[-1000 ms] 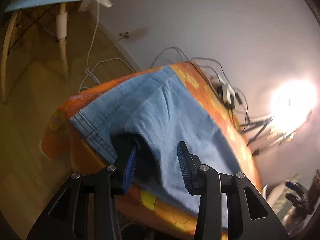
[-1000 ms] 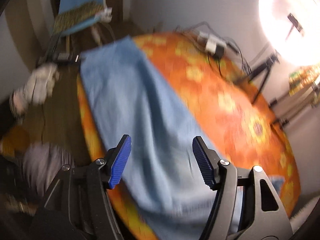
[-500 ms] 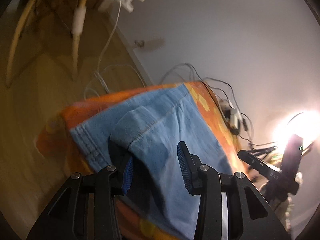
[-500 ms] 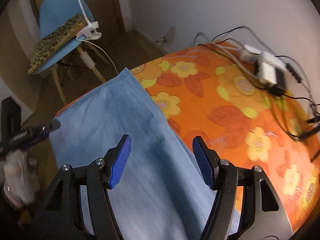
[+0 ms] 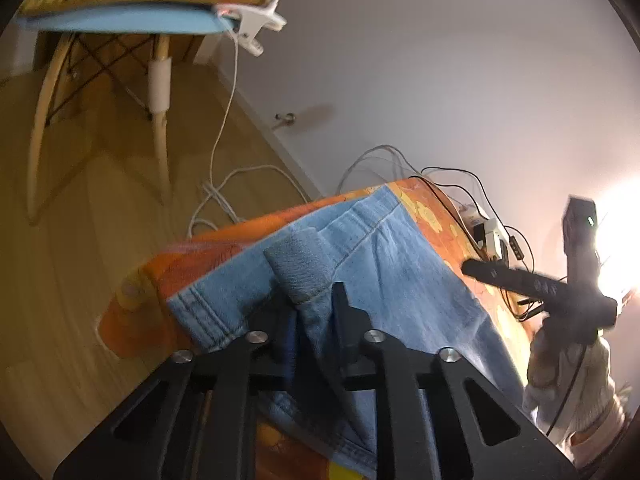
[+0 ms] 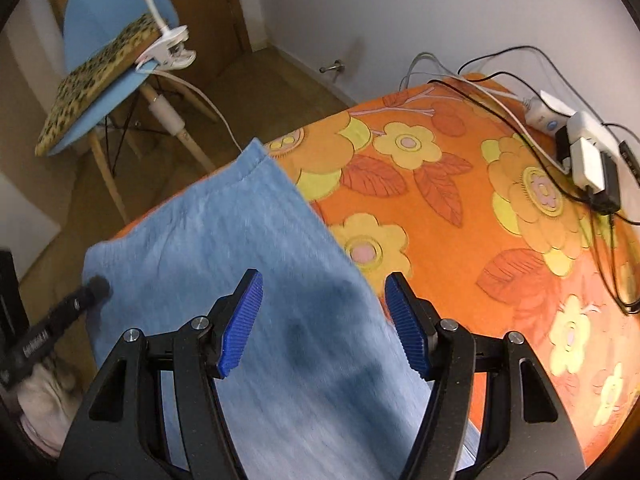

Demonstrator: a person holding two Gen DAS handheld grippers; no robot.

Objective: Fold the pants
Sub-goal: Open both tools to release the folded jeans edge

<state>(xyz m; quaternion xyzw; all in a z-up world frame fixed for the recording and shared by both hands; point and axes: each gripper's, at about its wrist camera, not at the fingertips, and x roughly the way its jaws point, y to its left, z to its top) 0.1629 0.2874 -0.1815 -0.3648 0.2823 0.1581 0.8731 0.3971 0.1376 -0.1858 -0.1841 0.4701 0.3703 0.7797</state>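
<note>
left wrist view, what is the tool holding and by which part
The left tool has just closed on the jeans, pinching a raised fold of denim near the hem.

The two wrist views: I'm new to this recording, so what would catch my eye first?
Light blue jeans stretch along the near edge of a loud orange flowered tablecloth. The left tool has just closed on a fold of denim at one end, while the right tool hangs open above the cloth. Behind stands a blue chair with a leopard-print cushion.
</note>
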